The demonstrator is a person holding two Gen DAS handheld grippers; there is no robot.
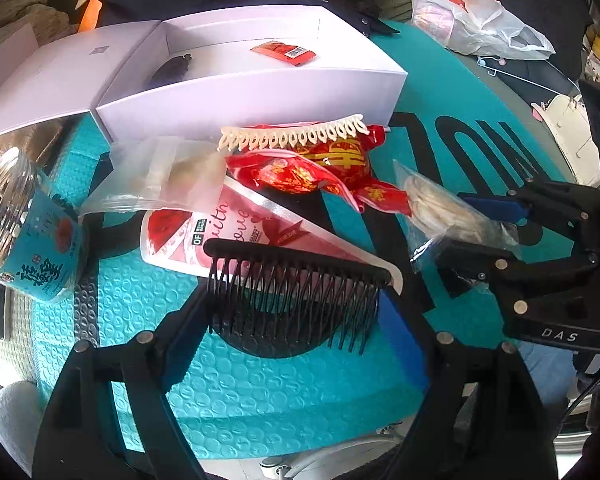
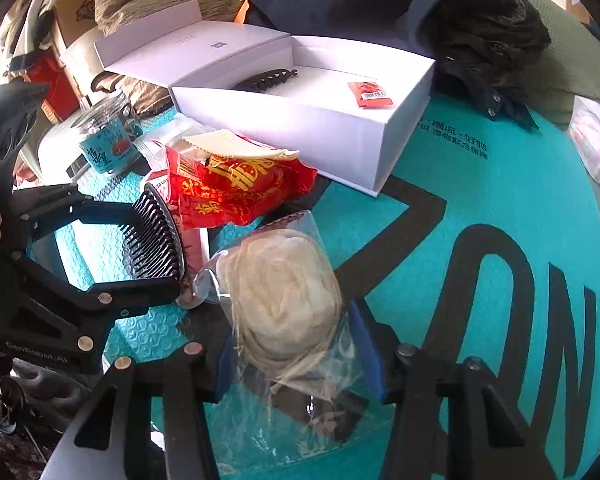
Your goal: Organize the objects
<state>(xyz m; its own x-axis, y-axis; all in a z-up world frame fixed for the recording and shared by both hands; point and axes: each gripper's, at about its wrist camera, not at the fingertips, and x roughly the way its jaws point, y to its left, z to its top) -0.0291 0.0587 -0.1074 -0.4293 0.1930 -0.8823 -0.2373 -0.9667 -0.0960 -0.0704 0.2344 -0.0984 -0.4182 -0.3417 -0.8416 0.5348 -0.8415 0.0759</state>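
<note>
My left gripper [image 1: 296,316] is shut on a black hair comb [image 1: 296,284], held just above the teal mat; it also shows in the right wrist view [image 2: 156,240]. My right gripper [image 2: 300,344] is shut on a clear bag of pale round pads [image 2: 284,300], also seen at the right of the left wrist view [image 1: 444,212]. An open white box [image 1: 260,96] stands behind, holding a black hair clip [image 2: 266,79] and a red sachet [image 1: 284,53]. A cream hair clip [image 1: 296,136], a red candy bag [image 1: 324,168], a pink pouch [image 1: 208,232] and a clear bag [image 1: 160,176] lie before the box.
A glass jar with a teal label [image 1: 24,224] lies at the left. A white plastic bag [image 1: 480,24] sits at the far right. Dark clothing [image 2: 480,32] is heaped behind the box. The teal bubble mat [image 1: 260,400] covers the table.
</note>
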